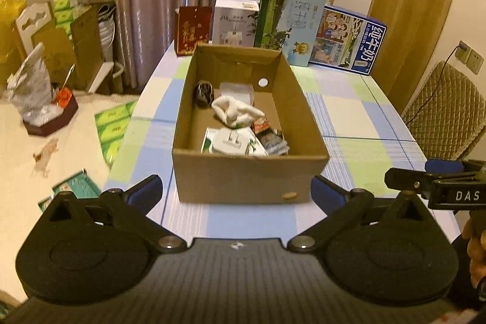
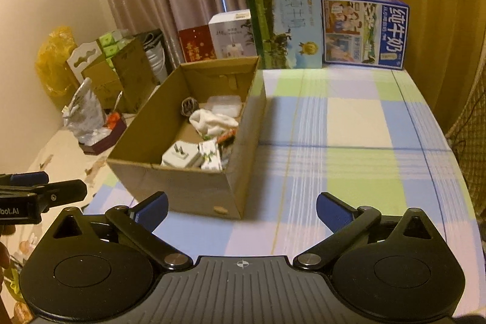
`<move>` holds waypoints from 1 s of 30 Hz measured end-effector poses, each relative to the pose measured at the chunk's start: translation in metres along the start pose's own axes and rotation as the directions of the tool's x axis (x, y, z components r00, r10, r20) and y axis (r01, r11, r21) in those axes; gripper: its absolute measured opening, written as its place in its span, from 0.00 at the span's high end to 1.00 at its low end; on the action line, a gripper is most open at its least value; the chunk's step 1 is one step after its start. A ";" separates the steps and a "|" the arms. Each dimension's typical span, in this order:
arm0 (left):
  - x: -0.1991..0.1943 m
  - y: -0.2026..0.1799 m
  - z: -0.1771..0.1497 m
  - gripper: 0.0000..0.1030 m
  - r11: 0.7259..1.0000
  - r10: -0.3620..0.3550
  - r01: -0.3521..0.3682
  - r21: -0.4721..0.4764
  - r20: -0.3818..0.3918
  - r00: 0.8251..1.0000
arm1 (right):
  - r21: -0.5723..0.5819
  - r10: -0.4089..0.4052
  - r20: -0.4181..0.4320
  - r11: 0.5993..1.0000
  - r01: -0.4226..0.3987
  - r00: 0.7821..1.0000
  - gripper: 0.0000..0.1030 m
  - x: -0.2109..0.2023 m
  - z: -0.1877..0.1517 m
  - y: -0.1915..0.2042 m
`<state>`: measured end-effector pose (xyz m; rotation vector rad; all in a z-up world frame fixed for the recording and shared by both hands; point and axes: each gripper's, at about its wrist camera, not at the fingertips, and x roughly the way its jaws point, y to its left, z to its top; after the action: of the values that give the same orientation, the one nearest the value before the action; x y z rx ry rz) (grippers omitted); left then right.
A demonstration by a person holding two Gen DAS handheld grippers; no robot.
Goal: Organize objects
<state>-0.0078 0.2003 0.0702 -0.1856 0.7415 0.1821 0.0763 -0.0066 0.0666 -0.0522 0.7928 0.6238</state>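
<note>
An open cardboard box (image 1: 249,175) (image 2: 179,187) stands on the checked tablecloth. Inside lie a white cloth (image 1: 235,111) (image 2: 212,120), a white plug adapter (image 1: 231,141) (image 2: 180,157), a dark round item (image 1: 204,93), a clear plastic case (image 1: 237,90) (image 2: 226,107) and small printed packets (image 1: 268,135) (image 2: 212,157). My left gripper (image 1: 237,193) hovers open just in front of the box's near wall, empty. My right gripper (image 2: 241,210) is open and empty, over the cloth to the right of the box's near corner.
Several cartons stand along the table's far edge: a red one (image 1: 193,31), a white one (image 1: 235,22), a green-blue one (image 1: 287,20) and a blue milk carton (image 1: 349,41) (image 2: 364,32). A quilted chair (image 1: 446,114) is at the right. Bags and boxes crowd the floor (image 1: 45,117) at the left.
</note>
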 end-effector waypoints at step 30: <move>-0.018 -0.032 -0.029 0.01 0.998 0.044 -0.044 0.041 -0.017 0.999 | -0.008 -0.042 -0.042 0.999 0.041 0.998 0.02 -0.016 -0.023 0.001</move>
<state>-0.0322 0.1610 0.0653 -0.1327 0.7673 0.2072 0.0525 -0.0203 0.0612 -0.0882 0.8279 0.5880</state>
